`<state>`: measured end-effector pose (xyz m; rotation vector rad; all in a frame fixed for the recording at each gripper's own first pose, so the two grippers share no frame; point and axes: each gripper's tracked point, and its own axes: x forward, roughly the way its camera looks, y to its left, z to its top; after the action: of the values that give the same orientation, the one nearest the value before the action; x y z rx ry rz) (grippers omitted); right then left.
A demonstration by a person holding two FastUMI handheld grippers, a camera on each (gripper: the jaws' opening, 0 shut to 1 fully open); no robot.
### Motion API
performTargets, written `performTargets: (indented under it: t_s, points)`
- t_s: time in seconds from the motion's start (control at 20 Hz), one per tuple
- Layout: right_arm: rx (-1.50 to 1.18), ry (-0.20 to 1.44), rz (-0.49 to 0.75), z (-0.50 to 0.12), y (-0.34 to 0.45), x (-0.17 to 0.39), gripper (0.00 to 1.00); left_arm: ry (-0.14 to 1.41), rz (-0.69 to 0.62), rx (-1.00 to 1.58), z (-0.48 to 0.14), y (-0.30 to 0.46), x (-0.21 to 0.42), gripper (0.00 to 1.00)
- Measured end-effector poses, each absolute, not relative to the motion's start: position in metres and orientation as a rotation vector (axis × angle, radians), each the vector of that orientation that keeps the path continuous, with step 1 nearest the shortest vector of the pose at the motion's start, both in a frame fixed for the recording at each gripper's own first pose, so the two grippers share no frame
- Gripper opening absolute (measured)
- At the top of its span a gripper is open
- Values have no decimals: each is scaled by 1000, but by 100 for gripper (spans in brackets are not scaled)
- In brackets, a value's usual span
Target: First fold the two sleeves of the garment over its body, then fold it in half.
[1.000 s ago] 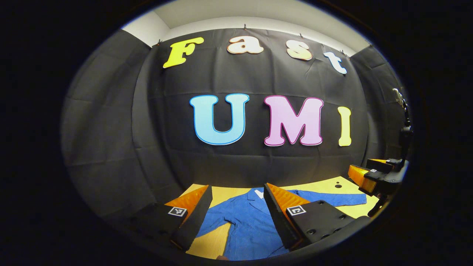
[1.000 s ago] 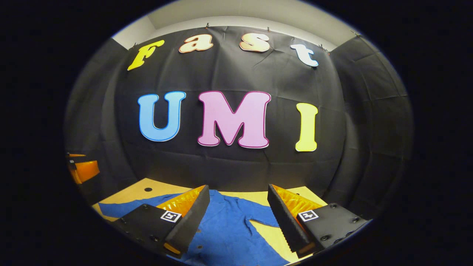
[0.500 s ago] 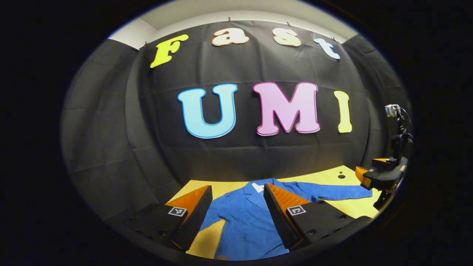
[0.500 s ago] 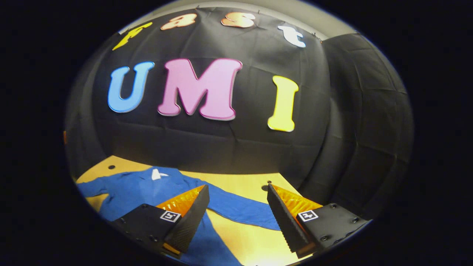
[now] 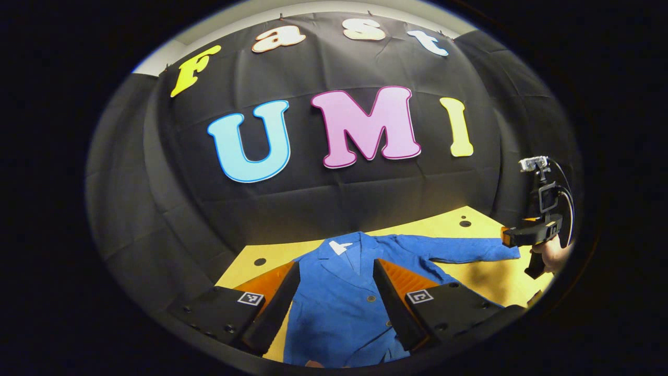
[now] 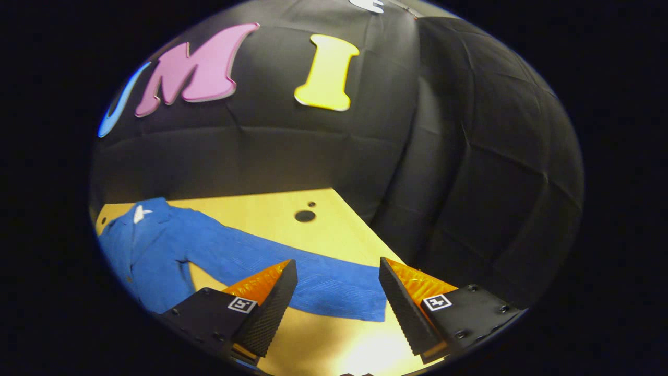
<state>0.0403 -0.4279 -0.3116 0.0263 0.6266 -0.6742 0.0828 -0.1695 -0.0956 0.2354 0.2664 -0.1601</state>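
Right gripper (image 6: 338,303), jaws apart, frames the sleeve (image 6: 292,271) cuff at lower centre for pickup; left gripper (image 5: 334,300) hangs open over the jacket (image 5: 339,308) body.

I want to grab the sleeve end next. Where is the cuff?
In the right gripper view, the cuff lies flat on the table, just ahead between the open right gripper fingers.

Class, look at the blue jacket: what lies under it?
The blue jacket lies spread flat on the yellow wooden table, its sleeve stretched out on bare tabletop. Whatever part of the table it covers is hidden.
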Motion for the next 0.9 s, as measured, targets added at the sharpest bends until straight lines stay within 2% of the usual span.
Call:
performTargets:
  t_s: [0.05, 0.1, 0.15, 0.2, 0.25, 0.4, 0.55, 0.75, 0.85, 0.9]
  points:
    - [49, 690, -703, -329, -435, 32, 100, 270, -180, 239, -98, -179, 85, 82]
    - [84, 725, -720, -341, -439, 28, 94, 280, -201, 238, -102, -188, 85, 82]
    - [133, 753, -736, -354, -446, 29, 100, 291, -216, 234, -105, -195, 85, 82]
    - [184, 771, -748, -363, -449, 29, 96, 297, -224, 229, -108, -199, 85, 82]
    - [238, 789, -748, -373, -451, 29, 100, 299, -230, 221, -109, -204, 86, 82]
    - [363, 839, -785, -390, -453, 21, 100, 317, -236, 206, -114, -211, 86, 82]
    - [442, 825, -854, -395, -465, 21, 100, 332, -235, 198, -120, -213, 84, 82]
    - [419, 841, -873, -398, -470, 14, 96, 358, -208, 175, -127, -204, 84, 82]
    - [419, 836, -848, -394, -469, 15, 73, 372, -192, 150, -130, -200, 82, 82]
    - [423, 837, -833, -393, -464, 17, 58, 378, -178, 144, -131, -197, 81, 82]
